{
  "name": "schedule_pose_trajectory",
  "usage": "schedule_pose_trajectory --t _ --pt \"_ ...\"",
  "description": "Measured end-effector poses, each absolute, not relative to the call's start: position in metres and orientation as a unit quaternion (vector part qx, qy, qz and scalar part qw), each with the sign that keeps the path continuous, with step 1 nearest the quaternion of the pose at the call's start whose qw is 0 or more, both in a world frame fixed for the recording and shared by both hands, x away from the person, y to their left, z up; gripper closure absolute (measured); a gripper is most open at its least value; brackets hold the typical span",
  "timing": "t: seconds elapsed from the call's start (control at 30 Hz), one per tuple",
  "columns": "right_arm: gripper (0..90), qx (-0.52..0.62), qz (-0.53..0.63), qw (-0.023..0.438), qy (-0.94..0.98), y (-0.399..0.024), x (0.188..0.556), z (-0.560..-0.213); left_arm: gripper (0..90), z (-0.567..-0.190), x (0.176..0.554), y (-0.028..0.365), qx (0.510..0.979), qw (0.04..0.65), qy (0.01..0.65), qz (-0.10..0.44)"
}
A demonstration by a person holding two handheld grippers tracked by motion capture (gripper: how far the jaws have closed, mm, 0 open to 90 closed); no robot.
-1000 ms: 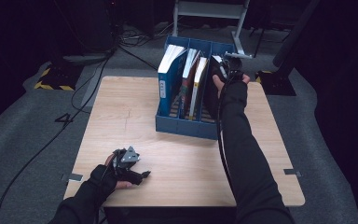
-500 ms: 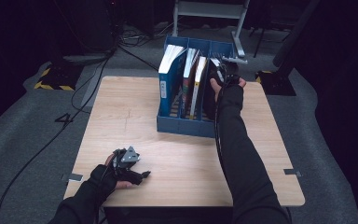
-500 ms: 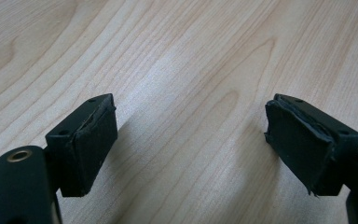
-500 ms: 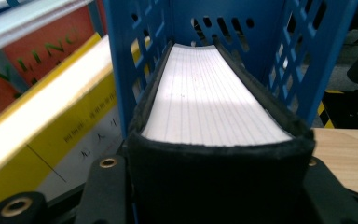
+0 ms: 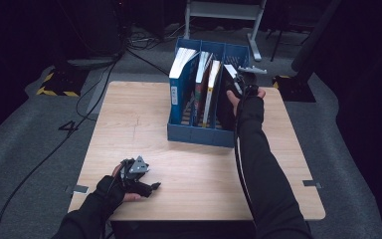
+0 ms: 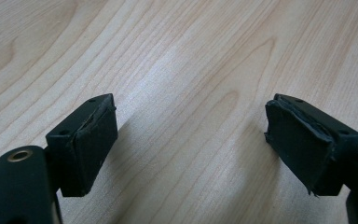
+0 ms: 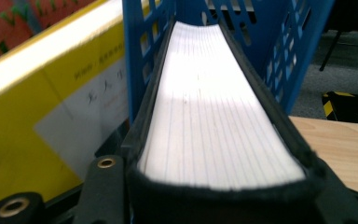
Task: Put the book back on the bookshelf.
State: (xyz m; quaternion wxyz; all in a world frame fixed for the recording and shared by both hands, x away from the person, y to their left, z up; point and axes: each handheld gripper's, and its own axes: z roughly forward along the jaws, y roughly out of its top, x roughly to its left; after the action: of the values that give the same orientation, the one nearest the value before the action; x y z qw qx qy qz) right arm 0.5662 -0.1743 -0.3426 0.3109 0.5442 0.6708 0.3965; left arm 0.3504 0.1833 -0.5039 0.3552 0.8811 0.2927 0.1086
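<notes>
The right gripper (image 5: 235, 79) has edged leftward, clamped on the black book (image 7: 219, 121) in the blue rack (image 5: 199, 135).

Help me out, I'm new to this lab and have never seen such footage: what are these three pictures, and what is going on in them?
A person at a wooden table holds a two-jaw gripper in each hand. The wide picture comes from a camera above the table; the two close-ups come from cameras riding on the grippers and looking along their jaws.

The left gripper rests near the table's front edge; its own view shows its jaws open over bare wood, holding nothing.

A blue file rack stands on the table with books in its slots. The right gripper reaches into the rightmost slot, and in its own view its jaws clasp a thick black book, white page edges up.
</notes>
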Motion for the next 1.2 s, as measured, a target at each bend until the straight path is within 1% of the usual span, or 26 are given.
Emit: schedule_pose_trajectory --t 0.3,0.67,0.87,1.0,1.2 --pt "51.1 0.531 0.386 0.303 0.691 -0.179 0.542 -0.353 16.8 -0.504 0.351 0.183 0.881 0.356 0.293 0.109" --pt "48.9 0.528 0.39 0.293 0.695 -0.181 0.531 -0.356 16.8 -0.504 0.35 0.183 0.881 0.355 0.294 0.109" --pt "43.6 0.524 0.384 0.27 0.71 -0.183 0.538 -0.353 17.0 -0.504 0.35 0.183 0.88 0.356 0.295 0.11" --pt "38.4 0.525 0.377 0.252 0.72 -0.182 0.545 -0.353 17.2 -0.504 0.35 0.183 0.88 0.356 0.295 0.11" --pt "43.3 0.525 0.362 0.272 0.721 -0.177 0.548 -0.352 17.2 -0.504 0.35 0.183 0.88 0.356 0.295 0.11"
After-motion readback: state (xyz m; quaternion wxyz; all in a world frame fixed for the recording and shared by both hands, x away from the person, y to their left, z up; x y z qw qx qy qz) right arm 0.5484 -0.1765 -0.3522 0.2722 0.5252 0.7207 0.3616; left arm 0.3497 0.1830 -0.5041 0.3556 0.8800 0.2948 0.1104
